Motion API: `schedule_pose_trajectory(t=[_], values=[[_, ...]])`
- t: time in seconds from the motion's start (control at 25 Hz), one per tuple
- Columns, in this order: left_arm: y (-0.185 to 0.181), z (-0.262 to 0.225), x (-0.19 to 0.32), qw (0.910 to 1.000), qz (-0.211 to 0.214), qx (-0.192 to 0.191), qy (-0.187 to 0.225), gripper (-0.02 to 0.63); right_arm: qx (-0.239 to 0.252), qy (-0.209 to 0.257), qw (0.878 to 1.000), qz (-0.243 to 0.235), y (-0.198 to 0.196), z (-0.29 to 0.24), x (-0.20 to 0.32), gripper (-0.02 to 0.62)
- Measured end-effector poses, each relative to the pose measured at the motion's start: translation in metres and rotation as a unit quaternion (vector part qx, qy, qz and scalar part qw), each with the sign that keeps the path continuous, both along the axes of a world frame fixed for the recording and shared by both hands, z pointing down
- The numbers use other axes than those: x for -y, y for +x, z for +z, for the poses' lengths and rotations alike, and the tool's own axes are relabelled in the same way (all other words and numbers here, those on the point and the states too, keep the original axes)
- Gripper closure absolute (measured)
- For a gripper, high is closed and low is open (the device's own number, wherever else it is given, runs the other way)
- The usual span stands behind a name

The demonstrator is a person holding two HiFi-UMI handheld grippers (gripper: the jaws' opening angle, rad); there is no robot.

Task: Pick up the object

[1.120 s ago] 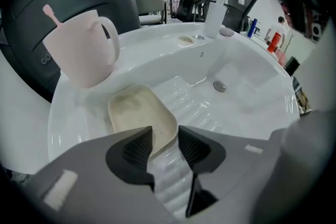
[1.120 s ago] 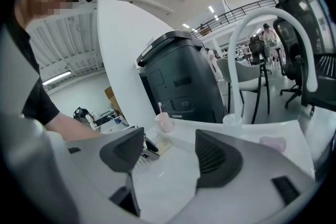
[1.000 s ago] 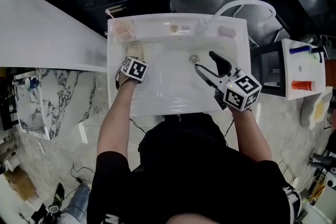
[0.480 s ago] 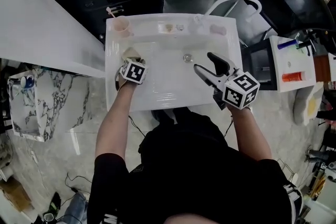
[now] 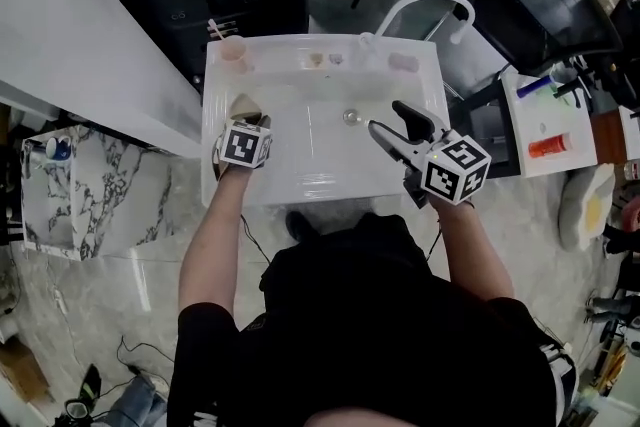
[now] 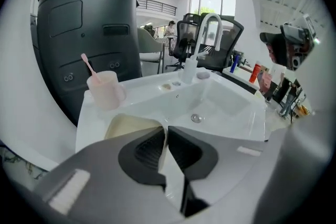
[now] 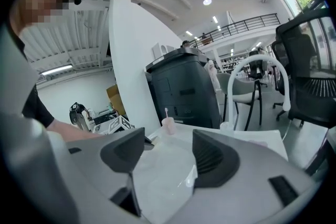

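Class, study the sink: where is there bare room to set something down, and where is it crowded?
Free: the basin floor between the drain and the front rim, bordered by the beige cloth on the left and the hovering right gripper on the right. Crowded: the back ledge, from the pink cup to the pink soap.

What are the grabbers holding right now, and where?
The left gripper, its jaws just closed, pinches the beige cloth by one edge. The right gripper is open and empty.
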State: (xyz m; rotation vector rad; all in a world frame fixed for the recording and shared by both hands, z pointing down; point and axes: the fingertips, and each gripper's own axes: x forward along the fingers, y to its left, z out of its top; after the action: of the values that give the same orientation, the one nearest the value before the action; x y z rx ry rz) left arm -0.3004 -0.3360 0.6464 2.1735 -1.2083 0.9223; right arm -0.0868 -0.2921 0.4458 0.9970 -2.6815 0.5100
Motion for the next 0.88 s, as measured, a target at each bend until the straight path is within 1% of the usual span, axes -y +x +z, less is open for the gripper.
schedule_pose_trajectory(t=[0.2,0.36,0.48,0.6,0.72,0.88], values=[[0.011,-0.036,-0.007,0.9991,-0.028,-0.019,0.024,0.571,0.023,0.017,0.999,-0.017,0.017,-0.009,-0.002,0.313],[0.037,-0.068,-0.009,0.9976,-0.04,-0.027,0.05,0.571,0.023,0.025,0.999,-0.027,0.059,-0.009,-0.007,0.313],[0.061,-0.093,-0.009,0.9957,-0.051,-0.037,0.068,0.571,0.019,0.031,0.999,-0.017,0.103,-0.009,-0.007,0.313],[0.087,-0.118,-0.009,0.9935,-0.055,-0.045,0.089,0.569,0.026,0.037,0.999,-0.003,0.141,-0.011,-0.003,0.313],[0.11,-0.141,-0.011,0.9909,-0.055,-0.055,0.11,0.571,0.038,0.039,0.998,0.009,0.166,-0.012,-0.001,0.314],[0.138,-0.166,-0.016,0.9881,-0.043,-0.067,0.132,0.571,0.05,0.048,0.997,0.021,0.186,-0.021,-0.002,0.321]])
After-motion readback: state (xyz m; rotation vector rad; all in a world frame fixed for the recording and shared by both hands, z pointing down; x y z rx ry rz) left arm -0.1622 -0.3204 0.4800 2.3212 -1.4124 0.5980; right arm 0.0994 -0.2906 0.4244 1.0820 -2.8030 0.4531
